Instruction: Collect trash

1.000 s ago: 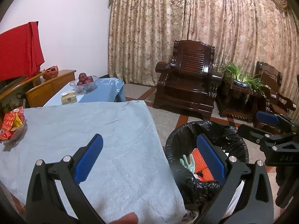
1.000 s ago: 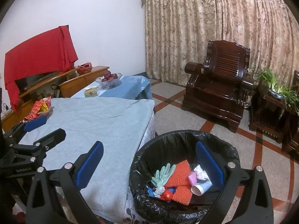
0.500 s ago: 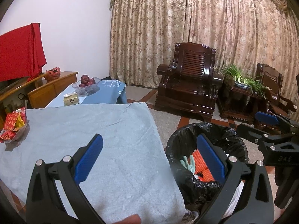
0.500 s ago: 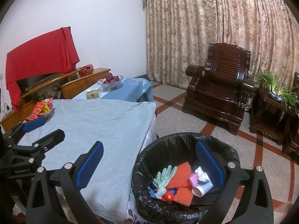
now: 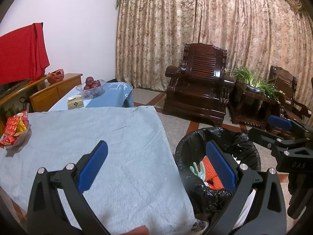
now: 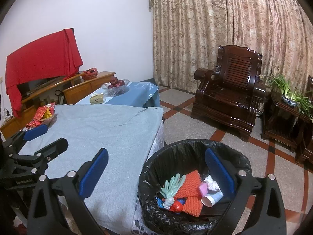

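I read both grippers as wide and empty: left gripper (image 5: 156, 164) above the grey-clothed worktop (image 5: 101, 137), right gripper (image 6: 156, 168) over the worktop edge and the bin (image 6: 195, 188). The trash sits inside the black-lined bin: green glove (image 6: 173, 183), orange mesh (image 6: 190, 188), paper cup (image 6: 212, 197), crumpled tissue (image 6: 212, 184).

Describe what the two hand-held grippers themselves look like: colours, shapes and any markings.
The left hand-held gripper and the right hand-held gripper look alike: black angular frames with triangular cut-outs, silver round bolts at the joints, and two flat fingers faced with blue textured pads. White lettering marks each body; the right one's seems to read "DAS". No cables or sleeves show.
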### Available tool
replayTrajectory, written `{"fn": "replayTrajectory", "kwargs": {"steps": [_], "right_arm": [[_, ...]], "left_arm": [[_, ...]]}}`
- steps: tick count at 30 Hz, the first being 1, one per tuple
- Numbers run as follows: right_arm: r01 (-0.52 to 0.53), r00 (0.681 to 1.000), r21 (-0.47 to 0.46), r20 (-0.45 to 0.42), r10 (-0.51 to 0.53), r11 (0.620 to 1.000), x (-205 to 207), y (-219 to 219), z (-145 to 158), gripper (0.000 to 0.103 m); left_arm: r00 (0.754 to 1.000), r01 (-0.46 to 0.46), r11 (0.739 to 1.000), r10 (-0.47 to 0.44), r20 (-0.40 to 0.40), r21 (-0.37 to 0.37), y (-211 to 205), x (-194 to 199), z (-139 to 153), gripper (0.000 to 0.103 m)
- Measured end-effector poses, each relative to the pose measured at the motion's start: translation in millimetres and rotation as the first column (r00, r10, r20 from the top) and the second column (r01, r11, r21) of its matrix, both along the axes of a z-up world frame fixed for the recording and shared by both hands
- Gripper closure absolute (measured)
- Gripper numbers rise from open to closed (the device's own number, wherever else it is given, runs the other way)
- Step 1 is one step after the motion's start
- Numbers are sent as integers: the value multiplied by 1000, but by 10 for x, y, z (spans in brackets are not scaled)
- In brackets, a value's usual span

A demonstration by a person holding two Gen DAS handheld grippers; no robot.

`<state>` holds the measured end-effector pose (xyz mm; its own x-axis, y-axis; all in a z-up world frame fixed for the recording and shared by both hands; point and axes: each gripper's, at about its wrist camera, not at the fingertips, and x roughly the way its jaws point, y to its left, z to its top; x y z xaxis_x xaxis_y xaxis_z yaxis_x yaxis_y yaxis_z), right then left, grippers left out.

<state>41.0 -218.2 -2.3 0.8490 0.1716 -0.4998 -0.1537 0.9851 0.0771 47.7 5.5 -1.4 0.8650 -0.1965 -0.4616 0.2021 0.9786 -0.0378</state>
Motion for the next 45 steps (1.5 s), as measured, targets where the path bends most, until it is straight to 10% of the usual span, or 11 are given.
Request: {"fn": "replayTrajectory", "kwargs": {"steps": [45], "right_arm": [[-1,1000,1,-3,1,1000,1,30,-4,6]], "left_arm": [[1000,-1,1000,1,-4,1,28,7,4,6]]}}
